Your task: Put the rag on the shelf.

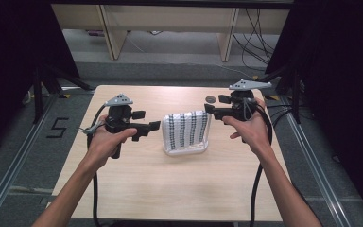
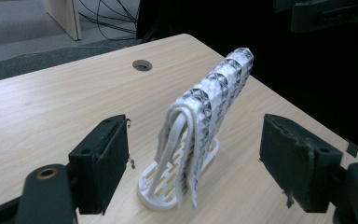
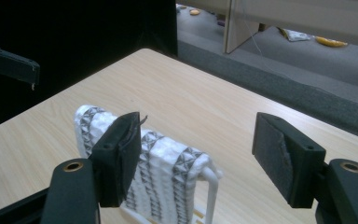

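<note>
Both grippers point(image 1: 155, 126) point(image 1: 209, 109) wide open, flanking the draped cloth point(image 1: 187, 128) mid-table, bare tabletop point(image 1: 170, 189) all around.

Light wood table point(image 1: 137, 189) w/ round cable hole point(image 1: 211, 99) at far edge, beyond right claw. Grey carpet floor point(image 1: 170, 56) behind; pale furniture legs point(image 1: 111, 33) & loose black cables point(image 1: 255, 38) stood further back. Black curtains point(image 1: 9, 56) flanked both sides. "5" was taped on floor point(image 1: 56, 127), left of left claw.

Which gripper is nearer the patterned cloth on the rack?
Right, narrowly. The right gripper sits at the upper right corner of the patterned cloth; the left gripper stands just off its left edge. Both jaws open.
</note>
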`<state>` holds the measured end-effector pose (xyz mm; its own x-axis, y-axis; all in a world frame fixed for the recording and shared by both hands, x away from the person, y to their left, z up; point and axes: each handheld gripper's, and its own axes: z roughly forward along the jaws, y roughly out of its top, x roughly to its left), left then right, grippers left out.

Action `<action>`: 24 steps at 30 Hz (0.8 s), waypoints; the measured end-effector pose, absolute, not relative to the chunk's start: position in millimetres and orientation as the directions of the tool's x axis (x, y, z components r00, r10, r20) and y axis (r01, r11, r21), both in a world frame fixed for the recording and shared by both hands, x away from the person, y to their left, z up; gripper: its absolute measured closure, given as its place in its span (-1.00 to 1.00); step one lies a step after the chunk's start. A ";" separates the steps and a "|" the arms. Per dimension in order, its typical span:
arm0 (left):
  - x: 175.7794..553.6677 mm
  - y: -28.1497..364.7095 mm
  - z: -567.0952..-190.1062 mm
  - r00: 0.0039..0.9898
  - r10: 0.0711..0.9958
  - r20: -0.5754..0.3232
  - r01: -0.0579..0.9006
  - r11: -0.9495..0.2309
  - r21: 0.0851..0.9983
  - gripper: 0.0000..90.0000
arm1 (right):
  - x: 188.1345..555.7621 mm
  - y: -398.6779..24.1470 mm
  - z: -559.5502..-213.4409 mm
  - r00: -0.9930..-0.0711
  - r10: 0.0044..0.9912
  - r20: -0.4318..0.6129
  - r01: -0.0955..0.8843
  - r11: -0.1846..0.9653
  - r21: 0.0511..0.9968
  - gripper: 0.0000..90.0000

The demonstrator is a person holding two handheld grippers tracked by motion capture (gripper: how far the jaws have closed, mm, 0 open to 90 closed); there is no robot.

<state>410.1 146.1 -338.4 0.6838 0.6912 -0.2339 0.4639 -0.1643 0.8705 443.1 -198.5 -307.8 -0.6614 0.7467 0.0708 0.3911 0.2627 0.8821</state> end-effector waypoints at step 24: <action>375.5 150.9 -350.5 0.721 0.657 -0.219 0.431 -0.178 0.885 -0.49 | 408.0 -203.5 -314.5 -0.678 0.732 0.069 0.382 0.271 0.884 -0.28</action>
